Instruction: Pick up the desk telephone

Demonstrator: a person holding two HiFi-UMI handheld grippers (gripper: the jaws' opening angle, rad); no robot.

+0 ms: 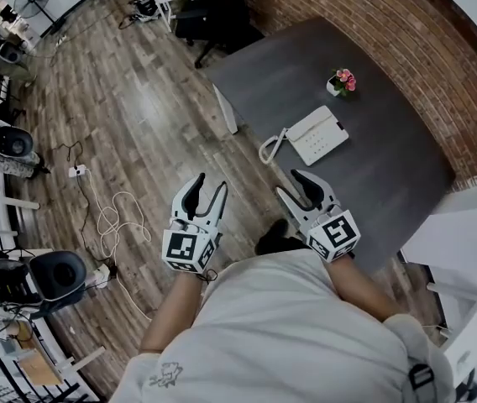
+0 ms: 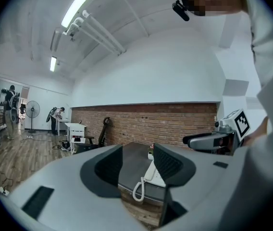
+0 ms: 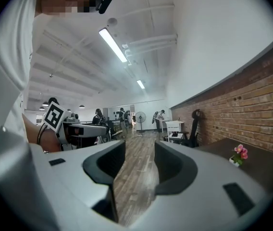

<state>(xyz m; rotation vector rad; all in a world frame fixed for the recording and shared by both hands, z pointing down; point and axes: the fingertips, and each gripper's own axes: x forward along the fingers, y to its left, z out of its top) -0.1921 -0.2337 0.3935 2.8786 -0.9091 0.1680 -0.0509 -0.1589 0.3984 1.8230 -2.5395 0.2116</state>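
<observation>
A white desk telephone (image 1: 317,134) with a coiled cord (image 1: 269,149) lies on a dark grey table (image 1: 390,158), near its left edge. In the left gripper view the telephone (image 2: 152,173) shows far off between the jaws. My left gripper (image 1: 207,191) hangs over the wooden floor, left of the table, open and empty. My right gripper (image 1: 295,184) hovers at the table's near edge, short of the telephone, also open with nothing between its fingers. The right gripper view looks along the floor, with the table at its right edge.
A small pot of pink flowers (image 1: 342,81) stands on the table behind the telephone. A brick wall (image 1: 423,49) runs behind the table. Black office chairs (image 1: 213,15) stand at the table's far end. White cables (image 1: 112,217) lie on the floor to the left.
</observation>
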